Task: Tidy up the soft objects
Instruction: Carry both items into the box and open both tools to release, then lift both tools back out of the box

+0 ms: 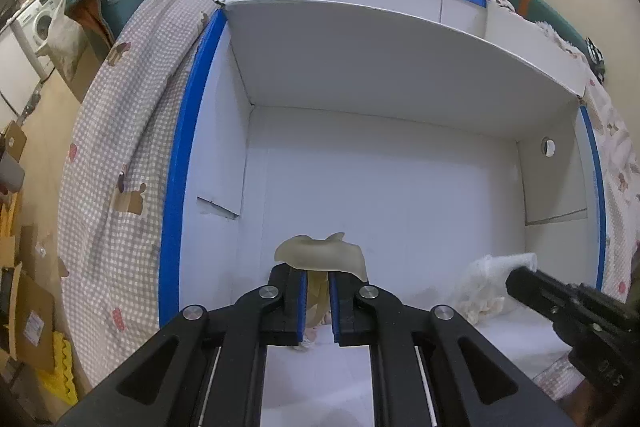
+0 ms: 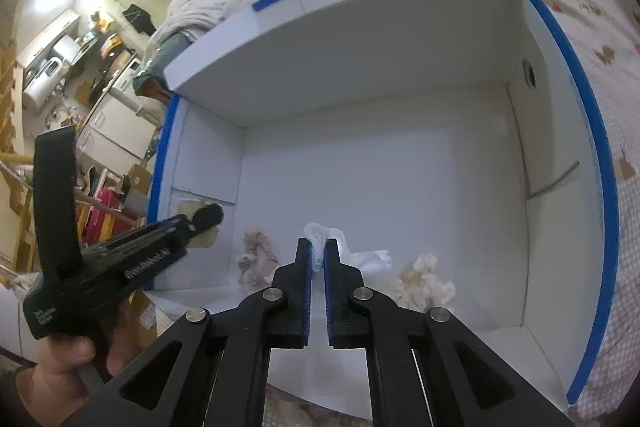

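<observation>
so left gripper (image 1: 318, 281) pinches beige cloth (image 1: 320, 255) | right gripper (image 2: 317, 259) pinches white cloth (image 2: 320, 239) | fluffy pieces (image 2: 424, 281) beside (box (image 2: 400, 167))

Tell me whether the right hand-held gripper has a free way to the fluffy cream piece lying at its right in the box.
Probably yes, but not now: the right hand-held gripper is shut on a white cloth. The fluffy cream piece lies close by on the box floor with nothing over it.

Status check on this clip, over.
Left gripper shut on beige cloth. Right gripper shut on white cloth. Both over white box. Nothing blocking.
</observation>
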`<state>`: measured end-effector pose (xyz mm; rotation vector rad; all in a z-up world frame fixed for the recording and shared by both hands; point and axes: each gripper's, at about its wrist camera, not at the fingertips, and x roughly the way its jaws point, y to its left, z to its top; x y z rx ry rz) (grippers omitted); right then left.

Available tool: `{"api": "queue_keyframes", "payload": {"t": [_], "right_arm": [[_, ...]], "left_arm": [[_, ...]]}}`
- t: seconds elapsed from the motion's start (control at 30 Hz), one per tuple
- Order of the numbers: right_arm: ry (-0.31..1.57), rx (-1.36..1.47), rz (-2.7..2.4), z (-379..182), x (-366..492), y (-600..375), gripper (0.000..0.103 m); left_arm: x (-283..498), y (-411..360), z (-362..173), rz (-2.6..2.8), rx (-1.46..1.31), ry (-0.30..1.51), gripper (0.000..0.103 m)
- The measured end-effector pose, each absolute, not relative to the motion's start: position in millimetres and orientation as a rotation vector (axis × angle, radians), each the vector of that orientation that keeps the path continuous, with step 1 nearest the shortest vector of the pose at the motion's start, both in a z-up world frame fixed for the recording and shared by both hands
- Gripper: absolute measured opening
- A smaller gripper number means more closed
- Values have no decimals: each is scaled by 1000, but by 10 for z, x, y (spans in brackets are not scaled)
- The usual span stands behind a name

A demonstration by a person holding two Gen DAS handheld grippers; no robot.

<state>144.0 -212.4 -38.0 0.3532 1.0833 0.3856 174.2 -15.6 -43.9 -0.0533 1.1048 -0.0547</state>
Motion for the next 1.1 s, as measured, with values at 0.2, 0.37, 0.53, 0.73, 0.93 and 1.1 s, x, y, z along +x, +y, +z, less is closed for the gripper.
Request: {"api": "queue_keyframes", "payload": {"t": [0.2, 0.37, 0.53, 0.73, 0.93, 1.1], "right_arm": [[1114, 392, 321, -444, 1444, -2208, 11], [1091, 445, 266, -400, 1471, -2332, 69], [1055, 470, 249, -329, 1454, -2418, 70], [1066, 464, 243, -329, 1469, -2413, 70], [1063, 461, 209, -333, 1485, -2427, 70], [1057, 451, 191, -317, 1489, -2449, 71]], "left_arm": [[1719, -179, -454, -61, -49, 1103, 10], [1713, -192, -443, -70, -48, 1102, 10], [1711, -191, -411, -75, -51, 1092, 11], [1697, -222, -400, -77, -39, 1086, 24], [1650, -305, -382, -85, 3, 1058, 49], [1630, -372, -371, -74, 58, 1045, 64]]}}
